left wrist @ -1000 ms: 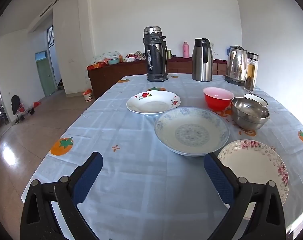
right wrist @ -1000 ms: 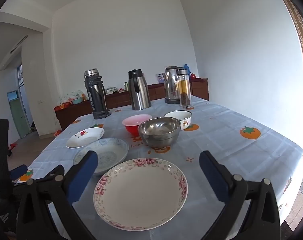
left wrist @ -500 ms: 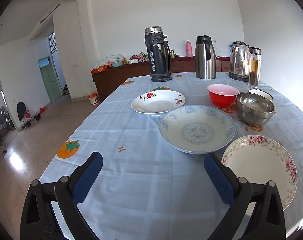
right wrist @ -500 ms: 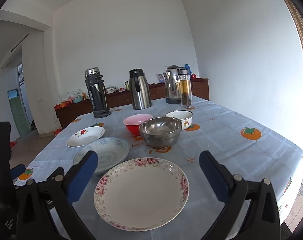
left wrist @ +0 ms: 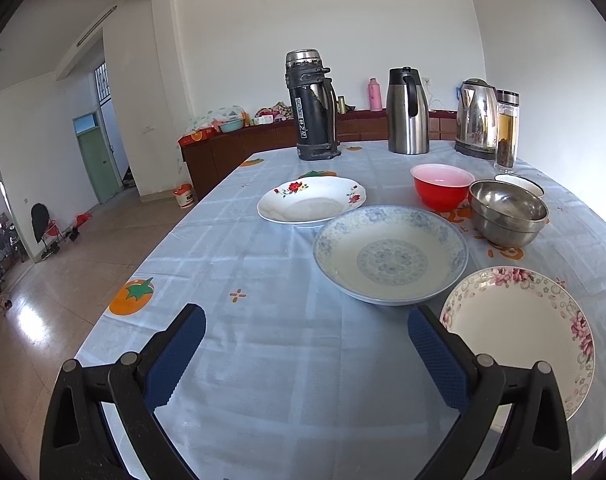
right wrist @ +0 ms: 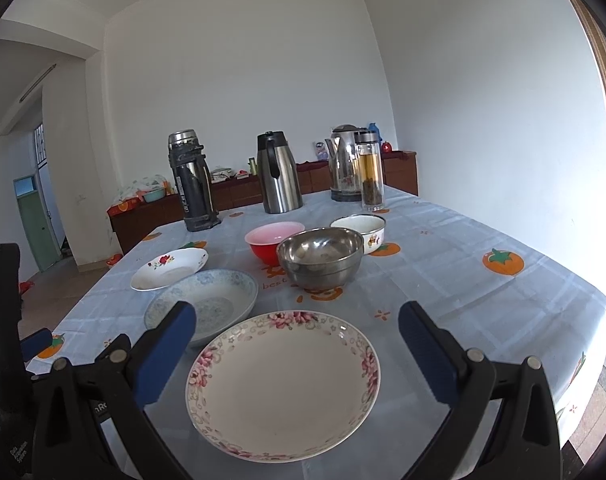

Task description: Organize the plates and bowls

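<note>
Three plates lie on the table: a pink-flowered plate (right wrist: 283,384) (left wrist: 519,328) nearest, a blue-patterned deep plate (left wrist: 389,254) (right wrist: 207,300) behind it, and a white plate with red flowers (left wrist: 311,204) (right wrist: 169,268) farthest left. Behind them stand a red bowl (left wrist: 441,190) (right wrist: 273,240), a steel bowl (left wrist: 507,212) (right wrist: 321,256) and a small white enamel bowl (right wrist: 359,232) (left wrist: 519,184). My left gripper (left wrist: 305,342) hovers open over bare cloth, short of the blue plate. My right gripper (right wrist: 297,342) hangs open above the pink-flowered plate, holding nothing.
A black thermos (left wrist: 311,106), a steel carafe (left wrist: 407,112), an electric kettle (left wrist: 475,120) and a glass tea bottle (left wrist: 507,136) line the table's far side. The table edge (right wrist: 599,300) drops off to the right. A wooden sideboard (left wrist: 239,148) stands against the back wall.
The left wrist view has drawn slightly back and up, so the dishes sit a little farther away. The right gripper has barely moved. Both stay open.
</note>
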The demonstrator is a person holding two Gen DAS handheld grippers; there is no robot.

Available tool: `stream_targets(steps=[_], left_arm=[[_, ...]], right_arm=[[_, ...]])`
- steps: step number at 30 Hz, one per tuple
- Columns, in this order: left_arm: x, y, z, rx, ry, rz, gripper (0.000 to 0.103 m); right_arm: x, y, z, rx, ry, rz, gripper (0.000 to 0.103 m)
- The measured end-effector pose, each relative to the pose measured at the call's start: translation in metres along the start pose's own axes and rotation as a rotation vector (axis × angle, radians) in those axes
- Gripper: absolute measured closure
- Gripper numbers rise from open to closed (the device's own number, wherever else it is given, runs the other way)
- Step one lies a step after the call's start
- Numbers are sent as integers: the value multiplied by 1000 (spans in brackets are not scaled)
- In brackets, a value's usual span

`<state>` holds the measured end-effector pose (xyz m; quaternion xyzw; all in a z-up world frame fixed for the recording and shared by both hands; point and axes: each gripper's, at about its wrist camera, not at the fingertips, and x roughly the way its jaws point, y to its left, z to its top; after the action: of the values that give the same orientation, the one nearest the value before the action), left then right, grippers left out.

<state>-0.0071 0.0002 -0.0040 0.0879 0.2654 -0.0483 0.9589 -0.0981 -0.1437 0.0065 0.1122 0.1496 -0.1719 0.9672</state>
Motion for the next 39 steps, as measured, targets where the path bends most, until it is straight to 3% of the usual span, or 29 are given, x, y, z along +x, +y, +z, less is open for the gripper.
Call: stream_targets(steps=[39], left_arm=[[4, 0, -6, -11, 17, -11, 1]], right_arm=[[2, 0, -4, -1, 10, -1, 0]])
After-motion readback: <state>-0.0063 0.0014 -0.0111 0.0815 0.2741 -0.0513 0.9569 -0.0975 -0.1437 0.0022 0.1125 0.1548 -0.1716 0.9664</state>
